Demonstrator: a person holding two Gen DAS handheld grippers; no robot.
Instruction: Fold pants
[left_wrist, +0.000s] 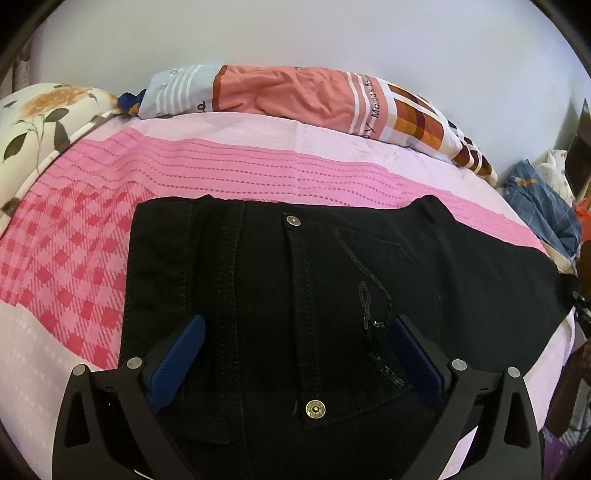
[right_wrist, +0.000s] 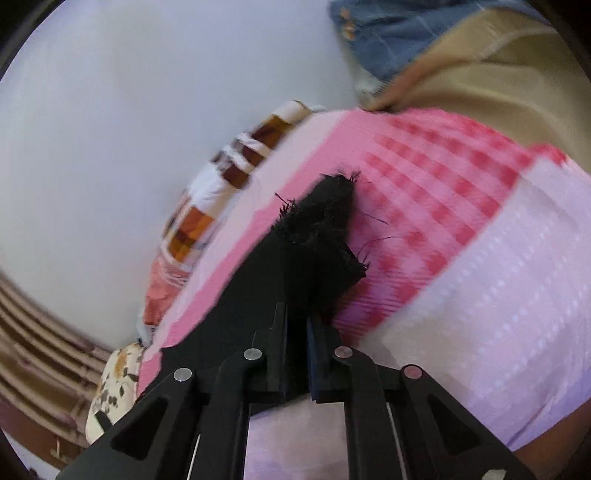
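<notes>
Black jeans (left_wrist: 303, 280) lie flat on a pink bedsheet (left_wrist: 207, 166), waist end toward the camera, with a back pocket and metal rivets showing. My left gripper (left_wrist: 295, 332) is open just above the pocket area, its blue pads (left_wrist: 177, 362) wide apart and empty. In the right wrist view, my right gripper (right_wrist: 295, 317) is shut on the frayed hem end of the jeans (right_wrist: 321, 229), which sticks up between the fingers above the sheet (right_wrist: 480, 266). That view is tilted and blurred.
A pillow (left_wrist: 295, 92) in salmon and orange checks lies at the bed's far edge against a white wall. A floral quilt (left_wrist: 33, 129) is at the left. Blue checked cloth (left_wrist: 539, 206) is heaped off the bed's right side.
</notes>
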